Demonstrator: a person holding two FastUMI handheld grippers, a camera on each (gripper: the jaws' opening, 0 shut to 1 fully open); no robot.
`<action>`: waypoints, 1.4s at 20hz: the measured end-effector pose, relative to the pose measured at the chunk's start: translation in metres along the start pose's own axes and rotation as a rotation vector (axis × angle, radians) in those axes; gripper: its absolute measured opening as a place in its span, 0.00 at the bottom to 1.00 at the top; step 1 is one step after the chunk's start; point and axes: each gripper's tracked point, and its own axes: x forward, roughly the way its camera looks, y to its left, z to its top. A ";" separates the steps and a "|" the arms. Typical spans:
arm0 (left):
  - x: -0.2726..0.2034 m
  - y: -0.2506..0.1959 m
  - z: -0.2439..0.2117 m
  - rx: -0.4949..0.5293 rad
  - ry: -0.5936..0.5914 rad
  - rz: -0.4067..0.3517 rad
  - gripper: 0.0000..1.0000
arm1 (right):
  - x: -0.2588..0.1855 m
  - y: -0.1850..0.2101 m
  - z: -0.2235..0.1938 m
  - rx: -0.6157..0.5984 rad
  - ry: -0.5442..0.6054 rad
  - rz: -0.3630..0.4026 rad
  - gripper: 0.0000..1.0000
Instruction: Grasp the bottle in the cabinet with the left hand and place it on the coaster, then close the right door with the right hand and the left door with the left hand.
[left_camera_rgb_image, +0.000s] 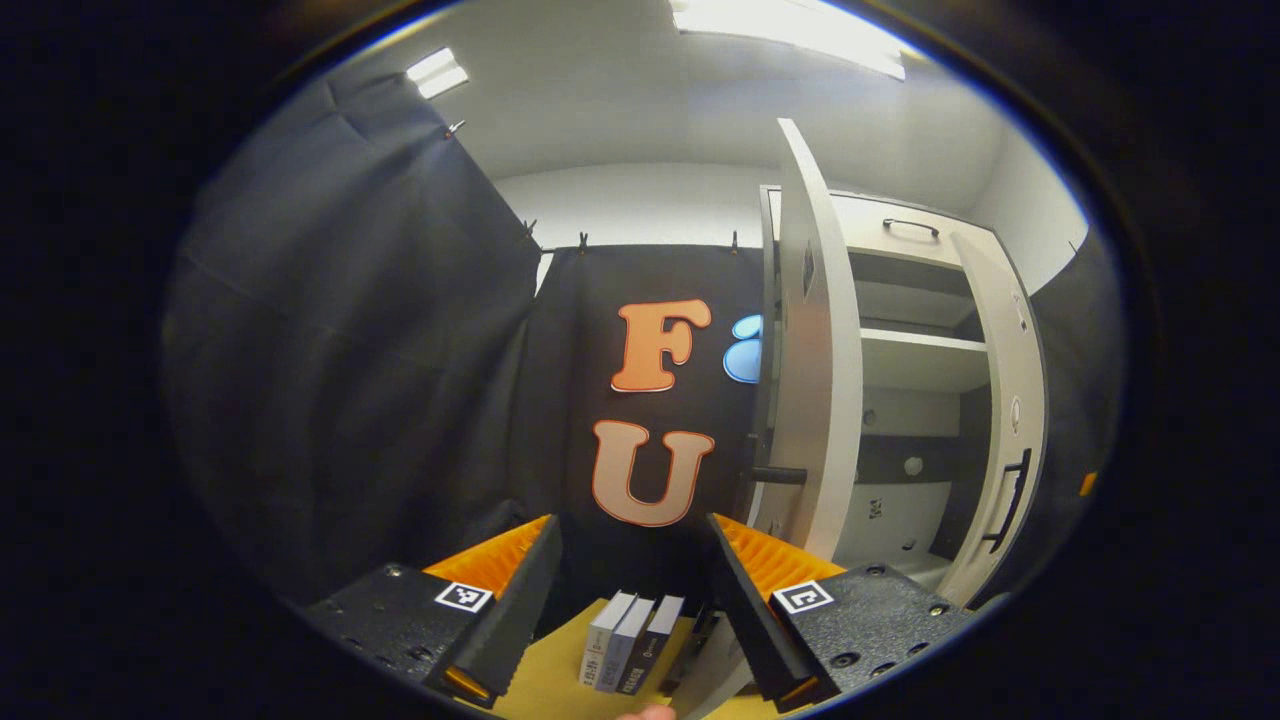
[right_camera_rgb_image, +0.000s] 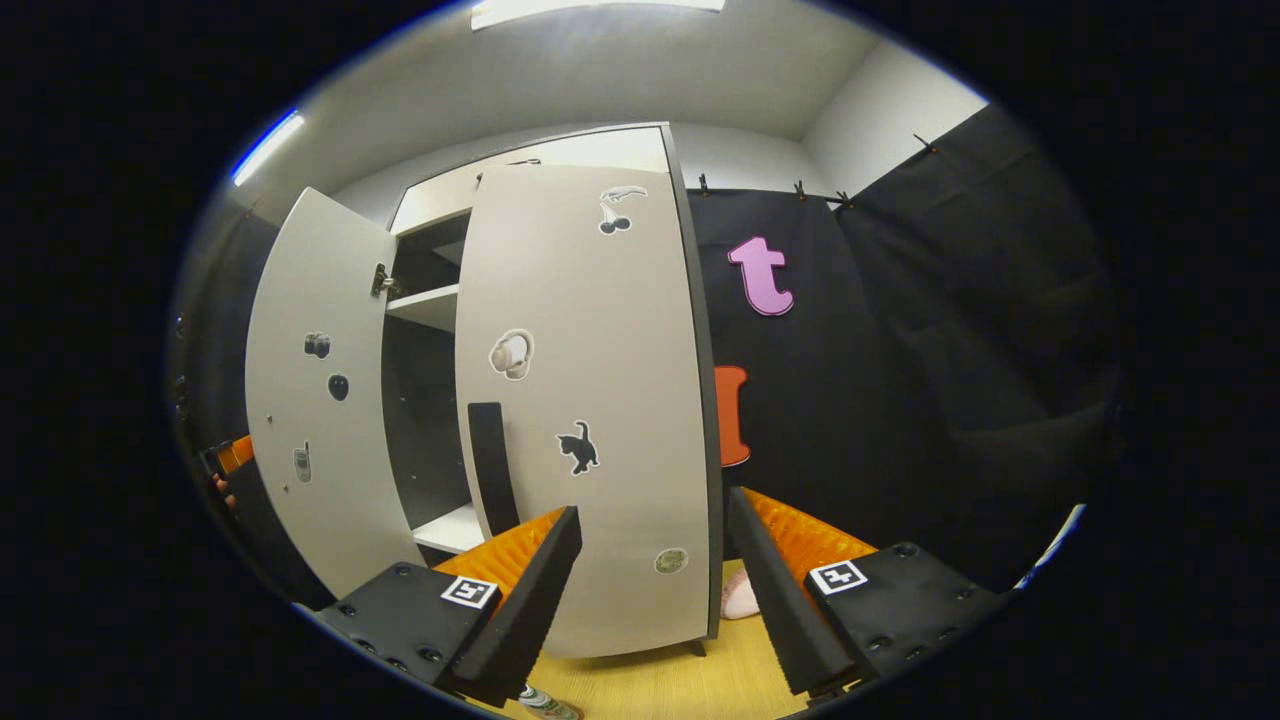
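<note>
In the left gripper view, the left gripper (left_camera_rgb_image: 635, 560) sits at the bottom of the frame with its fingers apart and nothing between them. It faces the booth's cloth wall. The cabinet (left_camera_rgb_image: 900, 380) stands to the right of centre, with its left door (left_camera_rgb_image: 815, 360) swung out edge-on towards the camera and its right door (left_camera_rgb_image: 1005, 420) open farther right. Shelves show between the doors. A few small boxes (left_camera_rgb_image: 632, 640) stand upright on the wooden table (left_camera_rgb_image: 545, 680) at bottom centre, just beyond the fingers.

In the right gripper view, the right gripper (right_camera_rgb_image: 650, 570) is also apart and empty. The right door (right_camera_rgb_image: 590, 400) hangs just beyond its fingers, up and slightly left of centre, with its face towards the camera and a dark handle (right_camera_rgb_image: 492, 450) running vertically near its left edge. The left door (right_camera_rgb_image: 315, 400) stands open at the left. What may be the top of the bottle (right_camera_rgb_image: 548, 705) peeks in at the bottom edge, on the table; the coaster cannot be made out.

The right hand looks nearer to the right door, so a push on its face seems to be the coming move.
</note>
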 end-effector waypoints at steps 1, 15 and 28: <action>-0.002 -0.006 -0.001 -0.012 0.008 -0.022 0.87 | 0.002 0.001 0.001 -0.001 0.000 0.002 0.98; -0.008 -0.154 -0.018 -0.100 0.051 -0.347 0.90 | -0.029 -0.014 0.007 -0.022 -0.001 -0.045 0.98; -0.020 -0.167 -0.051 -0.087 0.128 -0.360 0.91 | -0.067 -0.047 0.003 -0.028 -0.002 -0.145 0.98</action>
